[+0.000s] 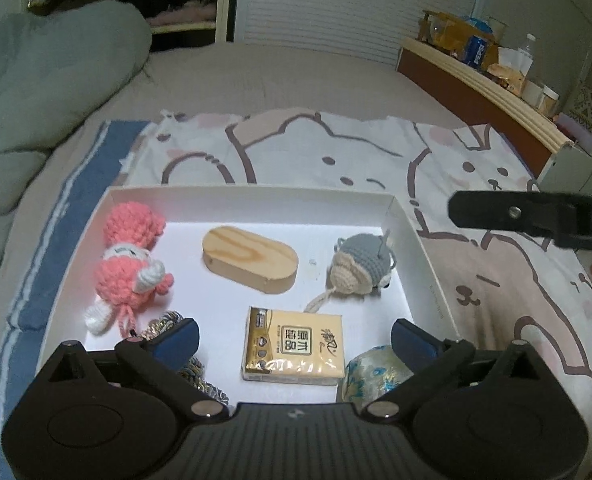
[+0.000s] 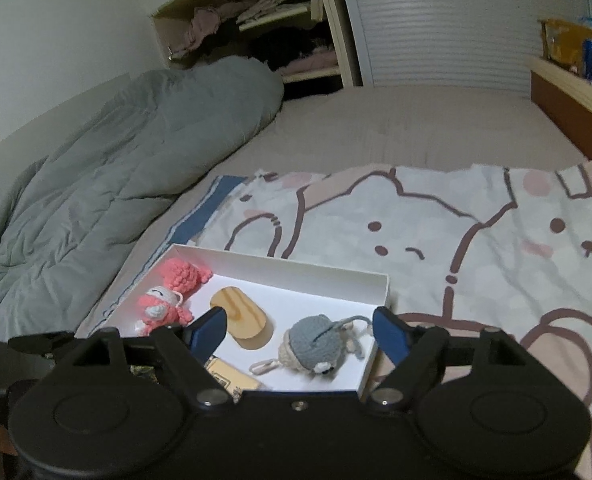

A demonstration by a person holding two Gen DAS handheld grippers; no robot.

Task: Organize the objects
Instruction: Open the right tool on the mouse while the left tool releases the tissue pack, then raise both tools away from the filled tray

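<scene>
A shallow white box [image 1: 255, 194] lies on a cartoon-print cloth on the bed. Inside it are a pink crochet doll [image 1: 129, 264], an oval wooden block [image 1: 249, 259], a grey-and-cream crochet toy [image 1: 360, 266], a yellow tissue pack [image 1: 291, 346], a floral pouch [image 1: 376, 372] and a metallic braided piece [image 1: 165, 322]. My left gripper [image 1: 291, 336] hovers open above the box's near end, with nothing between its blue pads. My right gripper [image 2: 300, 326] is open too, above the box [image 2: 296, 268] and over the grey toy [image 2: 316, 344], gripping nothing. The wooden block [image 2: 241, 320] sits beside its left pad.
A rumpled grey duvet [image 2: 115, 160] fills the bed's left side. A headboard shelf [image 1: 480, 76] at the right carries a Pepsi can [image 1: 476, 50], bottles and boxes. The printed cloth [image 2: 476, 248] spreads to the right of the box. An open wardrobe [image 2: 255, 12] stands behind.
</scene>
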